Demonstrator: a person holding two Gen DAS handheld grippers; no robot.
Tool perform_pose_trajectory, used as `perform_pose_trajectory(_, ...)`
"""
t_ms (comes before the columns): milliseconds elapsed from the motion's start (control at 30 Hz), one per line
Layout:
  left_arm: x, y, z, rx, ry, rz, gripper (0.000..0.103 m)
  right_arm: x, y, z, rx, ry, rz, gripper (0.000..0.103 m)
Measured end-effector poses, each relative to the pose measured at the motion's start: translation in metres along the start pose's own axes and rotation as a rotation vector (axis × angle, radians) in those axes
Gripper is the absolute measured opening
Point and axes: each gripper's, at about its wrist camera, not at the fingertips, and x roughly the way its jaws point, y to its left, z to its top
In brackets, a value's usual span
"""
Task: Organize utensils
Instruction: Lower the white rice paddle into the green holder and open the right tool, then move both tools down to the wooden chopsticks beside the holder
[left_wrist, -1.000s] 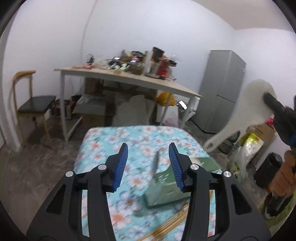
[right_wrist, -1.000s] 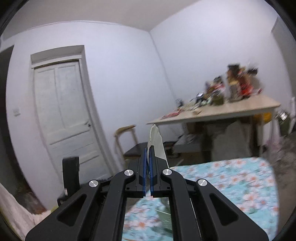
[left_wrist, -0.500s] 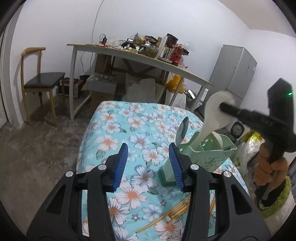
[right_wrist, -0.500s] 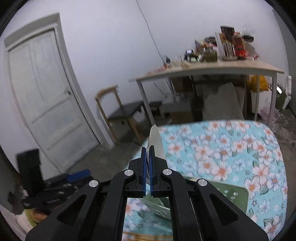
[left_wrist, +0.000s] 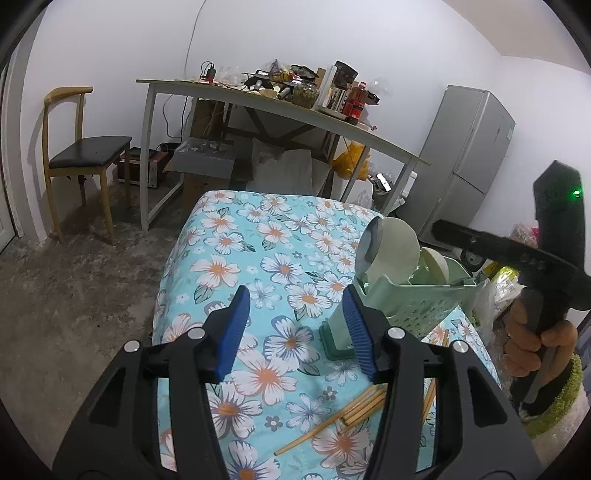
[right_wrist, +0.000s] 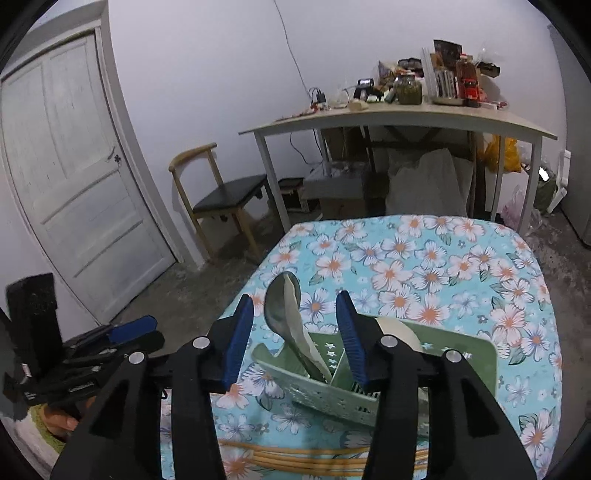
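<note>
- Utensil holder (right_wrist: 388, 391), green: stands near the table's (right_wrist: 461, 266) right edge; metal spoon (right_wrist: 282, 306) and white rice paddle (left_wrist: 393, 251) upright inside.
- Chopsticks (left_wrist: 354, 410): loose by the near edge.
- My right gripper (right_wrist: 295, 332): jaws opening around the spoon, pads clear of it.
- My left gripper (left_wrist: 295, 332): jaws opening, nothing between.

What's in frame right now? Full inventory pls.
holder: 1, green, on flowered cloth
metal spoon: 1, grey, standing in holder
rice paddle: 1, white, in holder beside spoon
chopsticks: several, bamboo, flat on cloth near holder
cloth: 1, blue floral, over table
chair: 1, wood, black seat, by wall
fridge: 1, grey, corner
door: 1, white
left gripper: opening, nothing between
right gripper: opening around spoon and paddle, pads clear
</note>
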Motion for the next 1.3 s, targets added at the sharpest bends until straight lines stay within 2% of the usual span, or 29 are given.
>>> perform_pose_trajectory(233, -0.007, -0.007, -0.005, 0.013, 0.001, -0.017, 0.057, -0.052, -0.006, -0.014, 0.038, -0.067, -0.006, 0.052)
perform_pose_trajectory(367, -0.008, -0.011, -0.007, 0.012, 0.011, -0.033, 0.059, -0.072, -0.015, -0.031, 0.065, -0.064, -0.031, 0.053)
perform_pose_trajectory(567, -0.007, -0.02, -0.015, 0.031, 0.039, -0.062, 0.061, -0.091, -0.038, -0.07, 0.139, -0.012, -0.106, 0.059)
perform_pose_trajectory(767, -0.002, -0.031, -0.028, 0.07, 0.086, -0.077, 0.064, -0.09, -0.061, -0.113, 0.26, 0.064, -0.151, 0.062)
perform_pose_trajectory(1033, 0.006, -0.052, -0.052, 0.123, 0.156, -0.081, 0.064, -0.077, -0.091, -0.153, 0.398, 0.173, -0.187, 0.062)
perform_pose_trajectory(1300, 0.013, -0.07, -0.074, 0.186, 0.201, -0.087, 0.064, -0.078, -0.109, -0.182, 0.495, 0.217, -0.175, 0.062)
